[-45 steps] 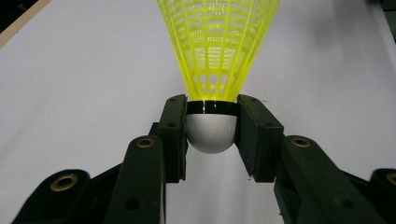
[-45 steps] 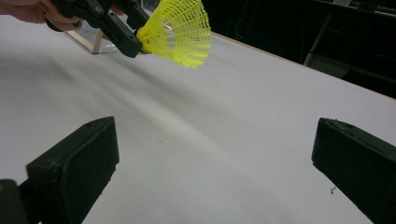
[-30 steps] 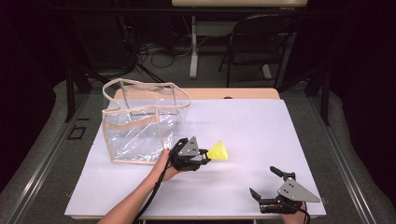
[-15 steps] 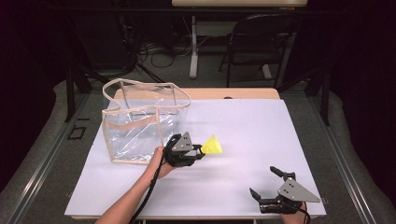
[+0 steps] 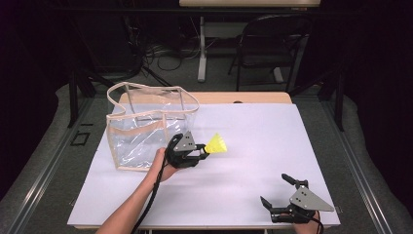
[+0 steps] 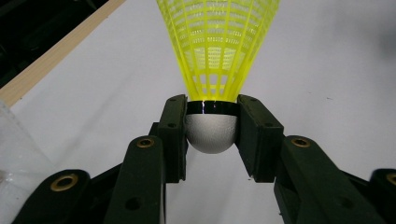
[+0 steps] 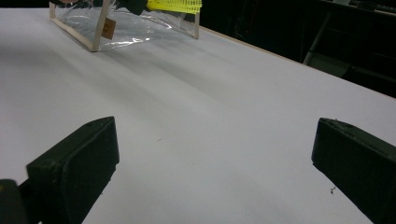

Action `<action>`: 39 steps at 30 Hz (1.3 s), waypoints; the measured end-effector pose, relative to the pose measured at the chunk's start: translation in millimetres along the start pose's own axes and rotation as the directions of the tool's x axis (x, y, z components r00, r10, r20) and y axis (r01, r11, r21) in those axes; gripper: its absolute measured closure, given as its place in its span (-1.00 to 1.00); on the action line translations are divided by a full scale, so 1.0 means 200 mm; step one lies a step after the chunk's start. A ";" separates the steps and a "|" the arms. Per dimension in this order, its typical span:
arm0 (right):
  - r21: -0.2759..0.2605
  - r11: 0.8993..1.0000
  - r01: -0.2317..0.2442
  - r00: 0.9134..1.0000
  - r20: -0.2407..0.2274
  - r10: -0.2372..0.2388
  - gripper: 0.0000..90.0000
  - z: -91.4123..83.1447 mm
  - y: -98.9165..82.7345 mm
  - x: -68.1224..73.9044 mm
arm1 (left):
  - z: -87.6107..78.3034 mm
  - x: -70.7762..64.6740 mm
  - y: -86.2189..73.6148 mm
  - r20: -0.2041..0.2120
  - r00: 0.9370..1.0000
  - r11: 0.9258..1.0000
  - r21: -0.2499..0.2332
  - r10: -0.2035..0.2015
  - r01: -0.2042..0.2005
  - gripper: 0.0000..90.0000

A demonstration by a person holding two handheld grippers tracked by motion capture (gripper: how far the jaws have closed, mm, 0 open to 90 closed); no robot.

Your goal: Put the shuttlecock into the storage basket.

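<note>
Yellow shuttlecock (image 6: 215,70) is pinched at its white cork by left gripper (image 5: 200,154), held just beside clear bag (image 5: 146,129). Judged featherlight; mesh skirt crushable, cork best gripped. Right gripper (image 5: 280,192) is spread, empty, over table (image 5: 272,141).

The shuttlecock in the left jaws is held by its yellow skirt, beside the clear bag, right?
Not quite: the left gripper grips the shuttlecock by its white cork base, not the skirt, as the left gripper view shows. It is beside the clear bag.
</note>
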State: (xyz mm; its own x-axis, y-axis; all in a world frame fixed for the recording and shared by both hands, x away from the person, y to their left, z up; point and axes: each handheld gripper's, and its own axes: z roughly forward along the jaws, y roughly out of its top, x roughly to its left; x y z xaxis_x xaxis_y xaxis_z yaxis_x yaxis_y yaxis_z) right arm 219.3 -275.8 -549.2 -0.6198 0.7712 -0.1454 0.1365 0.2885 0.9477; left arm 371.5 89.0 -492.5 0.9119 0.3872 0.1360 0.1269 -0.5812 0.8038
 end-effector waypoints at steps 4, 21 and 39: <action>0.000 1.000 -0.001 1.000 -0.001 0.001 -0.99 0.00 0.00 0.00 | -0.01 0.02 0.01 -0.013 1.000 1.000 0.000 -0.006 0.006 0.45; 0.000 1.000 0.000 1.000 -0.001 0.000 -0.99 0.00 0.00 0.00 | -0.05 0.06 0.06 -0.039 0.999 1.000 0.024 -0.013 0.014 0.45; -0.002 1.000 0.000 1.000 -0.004 0.000 -0.99 0.00 0.00 0.00 | -0.08 0.09 0.14 -0.045 0.999 0.999 0.043 0.000 0.002 0.45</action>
State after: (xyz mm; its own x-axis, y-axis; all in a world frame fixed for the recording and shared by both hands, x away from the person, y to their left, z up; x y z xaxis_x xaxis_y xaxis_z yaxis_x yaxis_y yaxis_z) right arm 220.1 -275.4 -549.5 -0.6231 0.7687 -0.1443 0.1345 0.2872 0.9484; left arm 385.2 90.7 -458.9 0.8932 0.4195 0.1618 0.1457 -0.6104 0.7786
